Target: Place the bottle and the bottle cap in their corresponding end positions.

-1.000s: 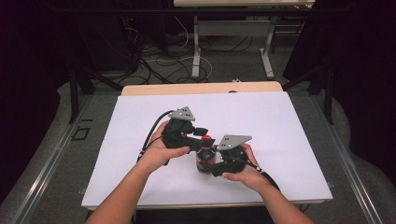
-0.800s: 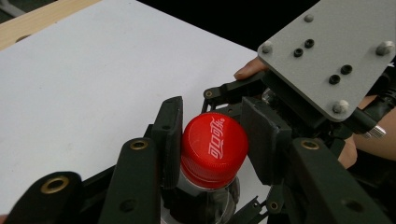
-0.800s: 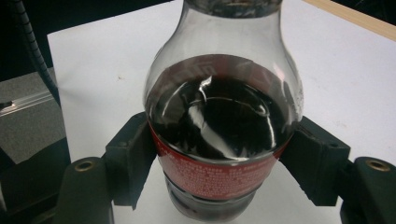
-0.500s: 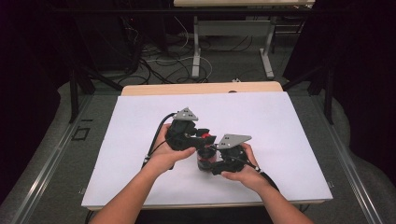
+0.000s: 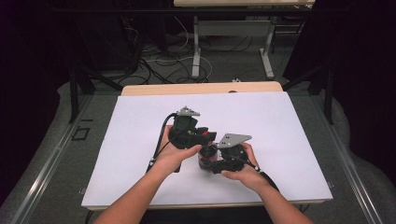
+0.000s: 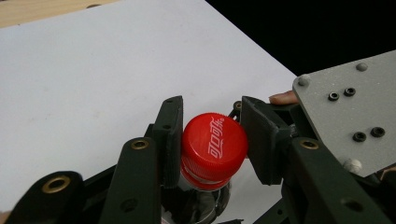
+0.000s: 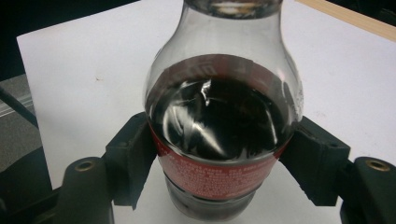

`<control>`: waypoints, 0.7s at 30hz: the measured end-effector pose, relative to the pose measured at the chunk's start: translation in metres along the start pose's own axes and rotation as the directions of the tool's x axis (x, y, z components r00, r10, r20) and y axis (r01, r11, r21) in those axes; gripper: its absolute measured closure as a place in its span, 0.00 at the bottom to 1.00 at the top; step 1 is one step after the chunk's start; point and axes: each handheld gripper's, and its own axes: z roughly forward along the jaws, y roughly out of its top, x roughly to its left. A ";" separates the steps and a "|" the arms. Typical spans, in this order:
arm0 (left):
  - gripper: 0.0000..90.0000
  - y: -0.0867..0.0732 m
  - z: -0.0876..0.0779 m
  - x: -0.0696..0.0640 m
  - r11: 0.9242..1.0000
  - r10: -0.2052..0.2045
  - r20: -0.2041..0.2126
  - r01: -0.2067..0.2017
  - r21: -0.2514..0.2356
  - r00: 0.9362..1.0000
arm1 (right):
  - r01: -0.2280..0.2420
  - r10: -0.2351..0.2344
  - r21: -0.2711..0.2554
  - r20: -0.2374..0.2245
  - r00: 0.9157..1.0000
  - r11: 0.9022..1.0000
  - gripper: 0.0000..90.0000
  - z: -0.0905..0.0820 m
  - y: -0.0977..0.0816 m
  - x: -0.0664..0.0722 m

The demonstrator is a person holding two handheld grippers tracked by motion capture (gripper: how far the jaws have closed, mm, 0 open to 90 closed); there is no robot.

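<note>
Left gripper view: jaws clamp red cap [image 6: 214, 150] | right jaws grip bottle [image 7: 219, 135]

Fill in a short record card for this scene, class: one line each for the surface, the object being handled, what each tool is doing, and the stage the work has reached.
surface: white sheet on a wooden table
object: small cola bottle, dark drink inside, red cap on
right tool: clamped on the bottle's body at the label
left tool: closed around the red cap
stage: bottle upright and braced, cap gripped, apparently ready for unscrewing; cap not yet off
</note>
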 end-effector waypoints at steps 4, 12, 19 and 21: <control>0.68 0.002 -0.003 0.002 1.000 -0.020 0.009 0.020 -0.004 1.000 | 0.003 -0.003 0.007 -0.006 1.000 1.000 0.33 0.001 0.000 0.000; 0.68 0.004 -0.011 0.014 0.999 -0.051 -0.018 0.051 -0.015 0.999 | -0.006 0.006 -0.002 0.010 1.000 1.000 0.33 0.000 -0.001 -0.003; 0.68 0.001 -0.017 0.032 0.995 -0.098 -0.043 0.097 -0.033 0.994 | 0.000 0.001 -0.018 0.031 1.000 1.000 0.33 -0.001 -0.001 -0.007; 0.68 -0.001 -0.018 0.037 0.992 -0.121 -0.047 0.119 -0.036 0.992 | -0.010 0.010 -0.011 0.039 0.999 1.000 0.33 -0.002 -0.001 -0.008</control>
